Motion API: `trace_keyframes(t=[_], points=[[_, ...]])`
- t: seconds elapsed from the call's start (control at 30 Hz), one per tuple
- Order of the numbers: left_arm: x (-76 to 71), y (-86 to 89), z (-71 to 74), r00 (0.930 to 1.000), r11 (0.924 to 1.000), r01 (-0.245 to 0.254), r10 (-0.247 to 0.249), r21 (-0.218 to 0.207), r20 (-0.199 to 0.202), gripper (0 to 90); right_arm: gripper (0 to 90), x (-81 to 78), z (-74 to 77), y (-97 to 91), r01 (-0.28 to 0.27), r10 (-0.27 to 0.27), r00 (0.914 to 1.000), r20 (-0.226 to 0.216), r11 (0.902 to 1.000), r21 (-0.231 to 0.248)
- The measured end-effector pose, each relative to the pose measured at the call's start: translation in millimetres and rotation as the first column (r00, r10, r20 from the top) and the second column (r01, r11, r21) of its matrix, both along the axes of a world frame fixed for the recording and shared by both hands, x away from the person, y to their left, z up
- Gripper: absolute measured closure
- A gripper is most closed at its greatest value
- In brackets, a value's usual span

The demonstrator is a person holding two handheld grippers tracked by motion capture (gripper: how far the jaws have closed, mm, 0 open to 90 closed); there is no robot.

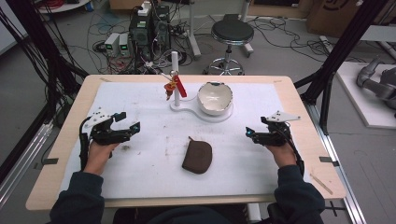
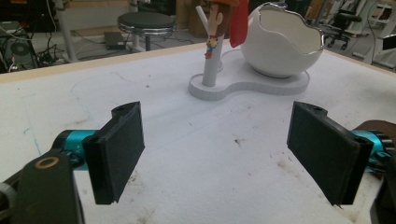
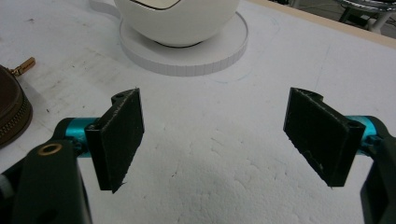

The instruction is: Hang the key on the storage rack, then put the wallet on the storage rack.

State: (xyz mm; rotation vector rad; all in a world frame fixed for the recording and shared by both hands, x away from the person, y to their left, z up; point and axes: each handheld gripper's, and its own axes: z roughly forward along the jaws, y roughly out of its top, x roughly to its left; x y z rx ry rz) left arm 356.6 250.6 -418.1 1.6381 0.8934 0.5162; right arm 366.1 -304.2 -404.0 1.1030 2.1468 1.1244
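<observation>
A brown zip pouch (image 1: 197,157) lies flat on the white mat (image 1: 140,163), near the front middle. Behind it stands a white stand (image 1: 189,108) with an upright post (image 1: 174,70) and a cracked-egg bowl (image 1: 215,98). A small figure with a red cape (image 1: 173,87) hangs from the post. My left gripper (image 1: 129,121) rests open at the mat's left, with nothing between its jaws. My right gripper (image 1: 256,127) is open too, at the right. In the left gripper view the left gripper (image 2: 217,156) faces the post (image 2: 211,65) and bowl (image 2: 280,44). From the right gripper view, the right gripper (image 3: 212,140) has the pouch (image 3: 11,114) at its left.
The wooden table edge (image 1: 299,107) frames the mat. Beyond the far edge are a black stool (image 1: 232,32), computer boxes (image 1: 149,28) and floor cables. Black frame posts (image 1: 341,51) rise at both sides. A grey robot arm (image 1: 378,81) lies on a white board at the right.
</observation>
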Motion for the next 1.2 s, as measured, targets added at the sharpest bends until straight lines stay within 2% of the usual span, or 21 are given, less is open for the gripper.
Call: trace_keyframes(t=[0.17, 0.2, 0.3, 0.47, 0.5, 0.63, 0.67, 0.83, 1.0, 1.03, 1.1, 1.13, 1.2], points=[[-0.8, 0.6, 0.0, 0.9999, 0.9996, -0.002, 0.002, -0.027, -0.016, 18.7, 20.5, 0.6, -1.1, 1.3, 0.000, 0.000, 1.0000, -0.009, 1.0000, -0.002], [-0.8, -0.2, -0.8, 0.9993, 0.9983, 0.007, -0.009, -0.057, -0.037, 18.7, 20.5, 0.0, -1.1, 2.3, -0.004, 0.004, 0.9999, -0.012, 1.0000, -0.003], [-1.1, -2.0, -0.9, 0.9990, 0.9969, 0.028, -0.031, -0.073, -0.033, 18.7, 20.5, -0.8, -0.7, 3.7, -0.014, 0.014, 0.9999, -0.007, 0.9999, -0.004], [-0.8, -5.1, -1.2, 0.9987, 0.9970, 0.036, -0.038, -0.069, -0.034, 18.7, 20.5, 0.6, -2.6, 6.1, -0.041, 0.041, 0.9989, -0.024, 0.9991, -0.008], [-0.5, -5.2, -1.8, 0.9986, 0.9969, 0.032, -0.035, -0.072, -0.040, 18.8, 20.5, 1.0, -3.4, 9.2, -0.063, 0.063, 0.9975, -0.033, 0.9980, -0.004], [-1.9, -6.3, -2.7, 0.9980, 0.9976, 0.026, -0.030, -0.065, -0.056, 19.0, 20.5, 1.0, -4.1, 16.2, -0.096, 0.097, 0.9940, -0.050, 0.9951, 0.020], [-2.5, -7.7, -2.9, 0.9979, 0.9977, 0.025, -0.029, -0.063, -0.057, 19.8, 20.5, 0.8, -4.7, 24.1, -0.133, 0.135, 0.9890, -0.061, 0.9905, 0.036], [-2.2, -15.5, -5.0, 0.9966, 0.9983, 0.044, -0.046, -0.038, -0.068, 20.9, 20.4, 1.7, -7.6, 49.4, -0.215, 0.218, 0.9722, -0.087, 0.9759, 0.038], [-0.1, -28.2, -8.4, 0.9932, 0.9970, 0.075, -0.077, -0.016, -0.088, 22.2, 20.4, 3.4, -10.6, 66.2, -0.258, 0.264, 0.9587, -0.105, 0.9634, 0.074], [0.3, -34.8, -9.1, 0.9910, 0.9956, 0.094, -0.094, -0.011, -0.095, 22.6, 20.4, 3.9, -11.4, 68.9, -0.273, 0.280, 0.9538, -0.109, 0.9589, 0.078], [0.5, -37.9, -9.3, 0.9900, 0.9949, 0.101, -0.101, -0.003, -0.099, 22.9, 20.4, 4.1, -12.4, 72.0, -0.280, 0.289, 0.9505, -0.115, 0.9563, 0.084], [0.6, -42.0, -9.6, 0.9889, 0.9944, 0.106, -0.105, -0.003, -0.105, 23.0, 20.4, 4.0, -15.0, 80.1, -0.311, 0.321, 0.9376, -0.133, 0.9457, 0.095], [1.1, -47.3, -9.1, 0.9876, 0.9935, 0.113, -0.113, -0.004, -0.109, 23.3, 20.4, 4.0, -16.8, 86.8, -0.337, 0.350, 0.9253, -0.146, 0.9355, 0.106]])
